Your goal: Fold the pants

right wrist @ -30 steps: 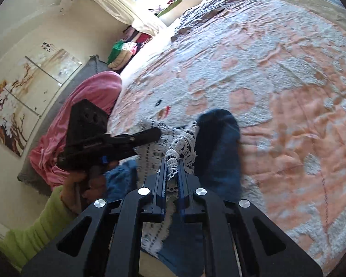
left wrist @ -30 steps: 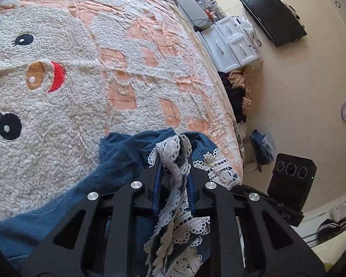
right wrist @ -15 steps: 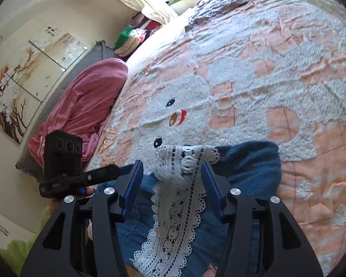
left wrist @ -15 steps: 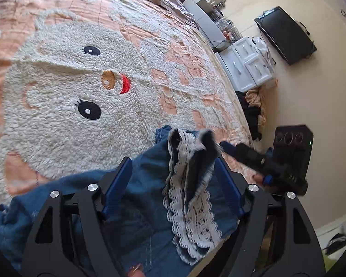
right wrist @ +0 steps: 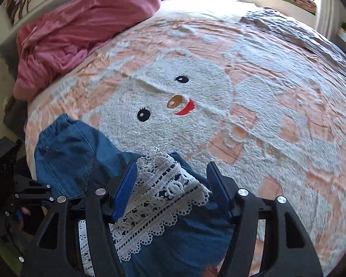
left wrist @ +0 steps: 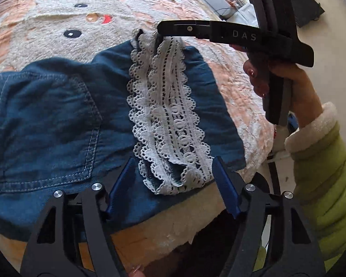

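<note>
While both sets of tongs hang over the near edge of the bed, neither one is pinching anything. The left gripper (left wrist: 173, 184) has its blue pads set wide, though the jaws are drawing inward a little; the folded lace hem (left wrist: 170, 120) lies between them on the cloth, untouched by either pad. The right gripper (right wrist: 170, 189) stands spread as well, its jaws widening further, with the same white lace trim beneath the gap and clear of both pads. From the left wrist view the right tool shows from the side, held in a hand (left wrist: 279, 78) with a green sleeve (left wrist: 323, 173) and fleecy cuff, its tip just above the far end of the lace.

The denim pants (left wrist: 57, 115) lie flat on the near part of the bedspread (right wrist: 242, 92), right at the bed's edge: the seat with its stitched back pocket (left wrist: 46, 127) toward one side, the lace-hemmed leg ends doubled over on top toward the other. Beyond them spreads the fluffy snowman face, and farther off a pink duvet (right wrist: 80, 27) is heaped by the headboard.

I'd judge one fold has just been laid and let go. What remains looks like a last fold, bringing the waist end across the leg end or the reverse. That calls for both tongs to shift to one short edge, nip all layers together including the loose lace, and carry them over evenly so nothing slides off the mattress edge.
</note>
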Action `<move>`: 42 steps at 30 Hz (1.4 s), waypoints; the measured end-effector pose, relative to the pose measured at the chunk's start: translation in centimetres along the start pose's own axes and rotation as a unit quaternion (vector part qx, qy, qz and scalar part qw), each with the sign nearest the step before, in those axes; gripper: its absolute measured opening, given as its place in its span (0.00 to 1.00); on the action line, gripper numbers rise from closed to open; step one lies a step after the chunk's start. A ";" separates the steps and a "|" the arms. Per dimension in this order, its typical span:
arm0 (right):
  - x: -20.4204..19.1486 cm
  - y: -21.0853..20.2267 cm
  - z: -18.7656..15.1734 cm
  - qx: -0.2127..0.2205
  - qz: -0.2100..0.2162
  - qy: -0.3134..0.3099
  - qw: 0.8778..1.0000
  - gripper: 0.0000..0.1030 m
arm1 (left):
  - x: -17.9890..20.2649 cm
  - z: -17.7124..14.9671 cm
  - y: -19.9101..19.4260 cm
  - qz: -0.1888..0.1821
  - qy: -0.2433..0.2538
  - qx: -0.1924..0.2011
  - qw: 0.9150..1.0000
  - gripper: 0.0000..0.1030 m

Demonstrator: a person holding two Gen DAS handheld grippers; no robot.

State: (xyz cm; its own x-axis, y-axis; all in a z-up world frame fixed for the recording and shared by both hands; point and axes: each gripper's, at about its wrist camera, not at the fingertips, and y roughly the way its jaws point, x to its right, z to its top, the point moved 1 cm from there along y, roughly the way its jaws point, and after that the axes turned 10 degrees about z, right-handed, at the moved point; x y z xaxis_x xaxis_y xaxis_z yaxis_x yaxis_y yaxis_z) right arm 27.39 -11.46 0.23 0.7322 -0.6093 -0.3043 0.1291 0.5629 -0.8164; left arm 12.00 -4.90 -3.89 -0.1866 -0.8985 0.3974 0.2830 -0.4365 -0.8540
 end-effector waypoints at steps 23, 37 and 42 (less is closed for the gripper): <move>-1.5 7.2 2.0 -0.028 0.027 -0.011 0.999 0.38 | 0.8 -3.6 0.0 0.073 0.011 0.040 0.996 0.19; -2.1 -4.3 -2.9 0.081 0.023 -0.002 0.996 0.34 | 2.6 -2.3 -4.7 0.057 0.078 0.104 0.990 0.41; -2.8 -0.5 -2.8 0.036 0.018 -0.009 0.999 0.27 | 6.0 -1.4 -0.8 0.075 0.108 0.081 0.988 0.41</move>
State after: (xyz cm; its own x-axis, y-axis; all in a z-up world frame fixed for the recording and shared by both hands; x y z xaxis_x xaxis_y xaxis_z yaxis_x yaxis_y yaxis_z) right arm 23.40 -11.63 0.16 0.7493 -0.5778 -0.3237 0.1489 0.6232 -0.7678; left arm 9.37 -9.84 -1.28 -0.3230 -0.9303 0.1739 0.4657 -0.3161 -0.8266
